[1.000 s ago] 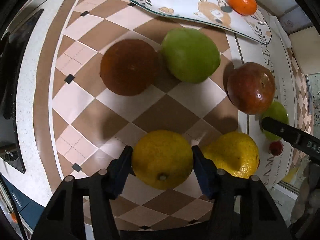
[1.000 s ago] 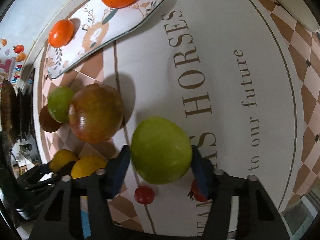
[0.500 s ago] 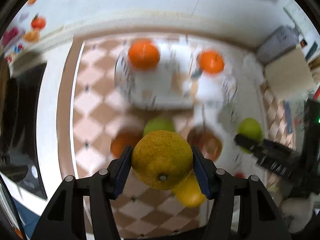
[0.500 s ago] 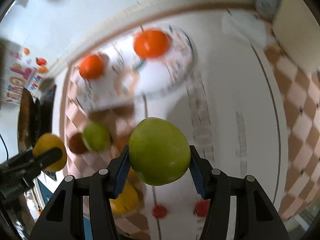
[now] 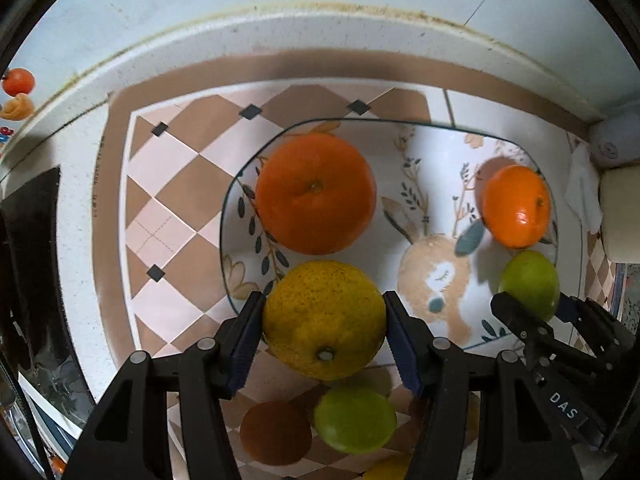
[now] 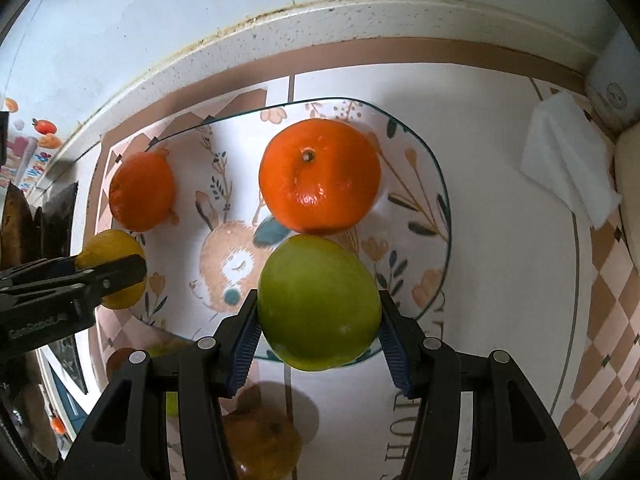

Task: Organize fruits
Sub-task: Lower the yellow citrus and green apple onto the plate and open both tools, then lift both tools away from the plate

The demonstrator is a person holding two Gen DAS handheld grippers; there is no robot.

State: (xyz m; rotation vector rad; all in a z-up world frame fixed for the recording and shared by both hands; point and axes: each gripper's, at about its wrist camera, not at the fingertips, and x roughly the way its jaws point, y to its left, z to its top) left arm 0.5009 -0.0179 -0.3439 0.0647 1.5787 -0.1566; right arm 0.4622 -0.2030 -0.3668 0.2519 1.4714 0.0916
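My left gripper is shut on a yellow citrus fruit and holds it over the near left rim of the patterned plate. My right gripper is shut on a green apple and holds it over the near right rim of the plate. Two oranges lie on the plate: one on the left and one on the right. In the right wrist view they show at the left and right. The right gripper with its apple also shows in the left wrist view.
Below my left gripper a green fruit and a brown fruit lie on the checked cloth. A reddish apple lies below my right gripper. A white napkin is at the right. The wall runs along the back.
Both grippers have lifted their fruits off the cloth and carried them forward to the plate. The plate now fills the middle of both views.
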